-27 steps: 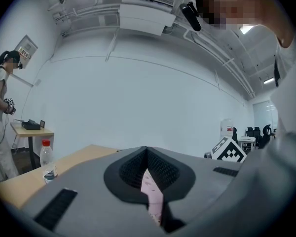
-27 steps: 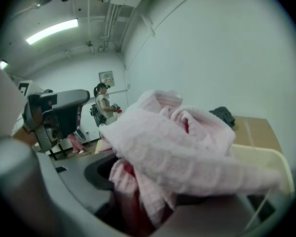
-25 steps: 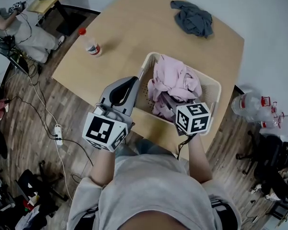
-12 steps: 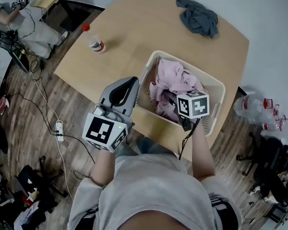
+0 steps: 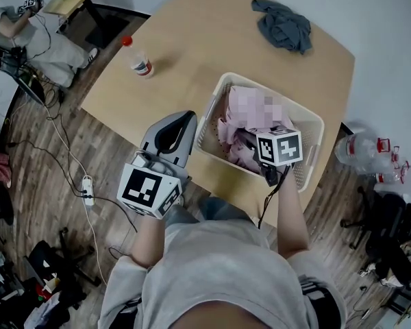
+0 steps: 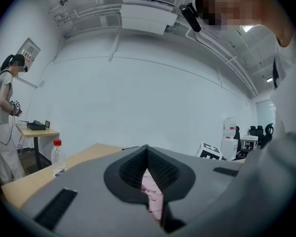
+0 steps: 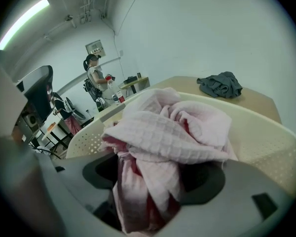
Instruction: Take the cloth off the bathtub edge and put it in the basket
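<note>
A pink waffle cloth (image 5: pixel 227 125) lies bunched in the cream perforated basket (image 5: pixel 211 110) on the wooden table (image 5: pixel 192 46). My right gripper (image 5: pixel 251 143) reaches down into the basket from its near side. Its jaws are opening, and in the right gripper view the cloth (image 7: pixel 163 132) sags loosely between the spread jaws of this gripper (image 7: pixel 158 176), inside the basket's wall (image 7: pixel 269 135). My left gripper (image 5: pixel 183 120) hovers just outside the basket's left wall, shut and holding nothing. In the left gripper view a strip of cloth (image 6: pixel 151 195) shows behind that gripper (image 6: pixel 147 149).
A crumpled grey cloth (image 5: pixel 282 25) lies at the table's far right corner. A plastic bottle (image 5: pixel 138 62) with a red cap stands near the left edge. Cables and a power strip (image 5: pixel 85 190) lie on the wood floor. A person (image 7: pixel 94 78) stands far off.
My right gripper has sunk deeper into the basket with the pink cloth, and the cloth now rests lower. The left gripper has stayed in place.
</note>
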The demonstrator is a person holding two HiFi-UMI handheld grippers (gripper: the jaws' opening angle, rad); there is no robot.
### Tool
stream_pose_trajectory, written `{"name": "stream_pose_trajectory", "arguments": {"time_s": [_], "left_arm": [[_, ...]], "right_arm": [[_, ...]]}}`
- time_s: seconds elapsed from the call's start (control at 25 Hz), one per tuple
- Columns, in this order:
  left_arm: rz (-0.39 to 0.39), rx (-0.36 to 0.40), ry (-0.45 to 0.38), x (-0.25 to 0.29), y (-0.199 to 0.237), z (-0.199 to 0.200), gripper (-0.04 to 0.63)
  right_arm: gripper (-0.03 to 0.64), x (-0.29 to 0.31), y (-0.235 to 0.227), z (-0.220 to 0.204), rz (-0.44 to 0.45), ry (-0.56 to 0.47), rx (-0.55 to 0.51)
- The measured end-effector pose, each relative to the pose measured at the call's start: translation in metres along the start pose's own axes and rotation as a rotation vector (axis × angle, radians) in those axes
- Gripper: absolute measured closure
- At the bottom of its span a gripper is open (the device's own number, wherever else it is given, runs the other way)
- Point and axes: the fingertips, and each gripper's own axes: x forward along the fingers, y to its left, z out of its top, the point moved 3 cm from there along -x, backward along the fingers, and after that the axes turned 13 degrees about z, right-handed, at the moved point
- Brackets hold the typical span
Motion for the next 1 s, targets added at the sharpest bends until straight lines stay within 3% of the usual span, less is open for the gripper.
{"name": "stream_pose_trajectory", "arguments": {"time_s": [0.28,0.4,0.52,0.6,0.76,0.84,1.0], "left_arm": [[-0.069,0.007,-0.024,-0.014,0.007,0.010,0.598],[-0.113,0.009,-0.032,-0.020,0.008,0.014,0.598],[-0.154,0.011,-0.038,-0.027,0.007,0.017,0.598],[-0.186,0.013,-0.043,-0.032,0.004,0.020,0.598],[-0.261,0.028,-0.054,-0.045,-0.005,0.025,0.598],[-0.294,0.035,-0.060,-0.053,-0.007,0.028,0.598],[-0.349,0.047,-0.069,-0.071,-0.008,0.031,0.598]], "right_arm": [[0.262,-0.027,0.016,-0.004,-0.113,-0.009,-0.037],[0.264,-0.046,0.027,-0.006,-0.171,-0.092,-0.037],[0.270,-0.066,0.044,-0.003,-0.174,-0.204,-0.023],[0.344,-0.079,0.055,-0.001,-0.201,-0.270,-0.017],[0.574,-0.107,0.076,-0.003,-0.293,-0.435,0.013],[0.606,-0.117,0.090,-0.005,-0.310,-0.516,0.029],[0.607,-0.133,0.121,-0.009,-0.359,-0.617,0.011]]}}
